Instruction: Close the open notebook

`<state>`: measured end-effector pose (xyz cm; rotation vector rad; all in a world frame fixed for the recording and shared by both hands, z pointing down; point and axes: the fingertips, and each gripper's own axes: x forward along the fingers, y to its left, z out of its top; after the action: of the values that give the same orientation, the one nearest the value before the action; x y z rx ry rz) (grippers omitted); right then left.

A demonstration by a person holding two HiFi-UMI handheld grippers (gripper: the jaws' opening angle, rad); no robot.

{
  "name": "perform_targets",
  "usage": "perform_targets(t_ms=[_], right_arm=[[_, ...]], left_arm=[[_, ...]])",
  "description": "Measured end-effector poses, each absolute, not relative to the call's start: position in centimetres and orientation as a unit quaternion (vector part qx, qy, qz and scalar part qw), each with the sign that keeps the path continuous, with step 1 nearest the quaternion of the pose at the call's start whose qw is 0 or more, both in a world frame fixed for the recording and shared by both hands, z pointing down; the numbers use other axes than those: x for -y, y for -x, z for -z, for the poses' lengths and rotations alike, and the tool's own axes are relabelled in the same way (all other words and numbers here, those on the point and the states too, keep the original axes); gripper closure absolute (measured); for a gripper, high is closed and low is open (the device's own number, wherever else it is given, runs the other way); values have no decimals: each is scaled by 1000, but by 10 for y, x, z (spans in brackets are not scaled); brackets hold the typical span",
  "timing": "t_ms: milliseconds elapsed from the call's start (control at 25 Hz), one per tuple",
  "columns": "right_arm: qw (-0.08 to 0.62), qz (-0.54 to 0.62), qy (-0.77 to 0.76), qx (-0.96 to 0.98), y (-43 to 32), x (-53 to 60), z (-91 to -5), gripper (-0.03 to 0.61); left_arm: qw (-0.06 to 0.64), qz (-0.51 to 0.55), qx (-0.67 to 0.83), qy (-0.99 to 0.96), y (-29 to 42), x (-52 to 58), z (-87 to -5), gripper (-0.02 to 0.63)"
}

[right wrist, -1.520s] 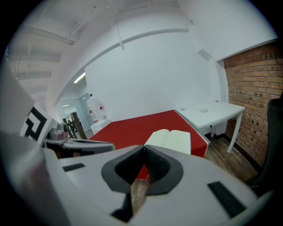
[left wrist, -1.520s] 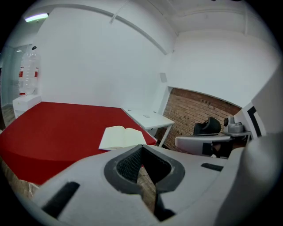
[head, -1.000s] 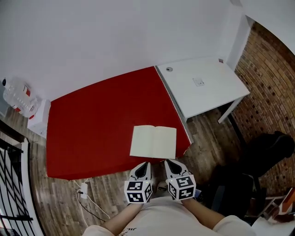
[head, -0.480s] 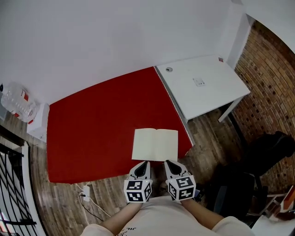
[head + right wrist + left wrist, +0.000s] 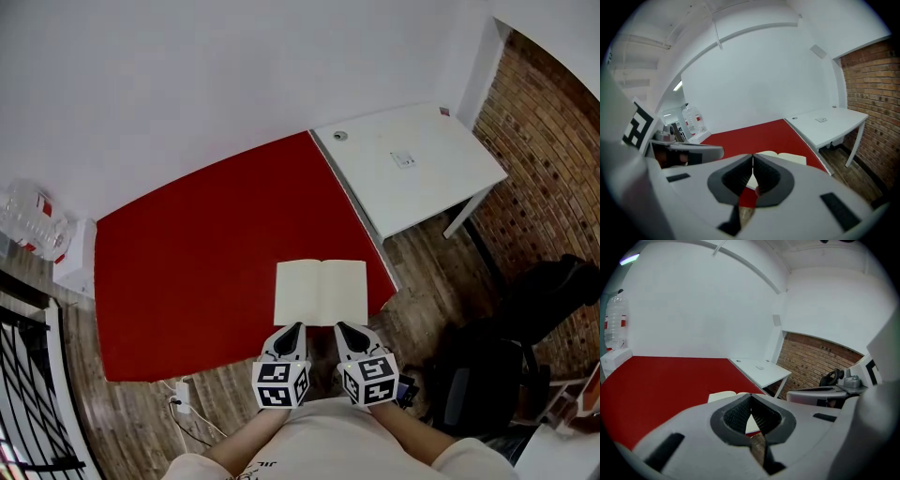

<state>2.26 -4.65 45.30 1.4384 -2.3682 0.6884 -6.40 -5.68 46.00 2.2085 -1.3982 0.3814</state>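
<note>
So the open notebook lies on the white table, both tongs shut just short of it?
No: the head view shows the open notebook on the red table, not the white table. The left tongs and right tongs are shut just short of it.

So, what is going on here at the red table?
A person holds a gripper in each hand just before the near edge of the red table. An open notebook lies flat there, near the corner beside the white table. The left gripper and the right gripper both have jaws together, hold nothing and do not touch the notebook. It is not yet closed.
</note>
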Motion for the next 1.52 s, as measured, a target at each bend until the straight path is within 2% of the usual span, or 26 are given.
perform_targets(t_ms=[560,1360,1400,1520], right_arm=[[169,-249,-521,798,-45,34,-478,572],[201,-304,-552,750,-110,41,-578,569],[200,-312,-555,745,-112,41,-584,567],[188,-347,-561,728,-118,43,-601,506]], left_arm=[[248,-164,499,-814,58,58,-472,609],[284,-200,441,-828,16,42,-537,607],[286,-201,440,-827,15,41,-539,607],[293,-205,439,-824,14,37,-546,607]])
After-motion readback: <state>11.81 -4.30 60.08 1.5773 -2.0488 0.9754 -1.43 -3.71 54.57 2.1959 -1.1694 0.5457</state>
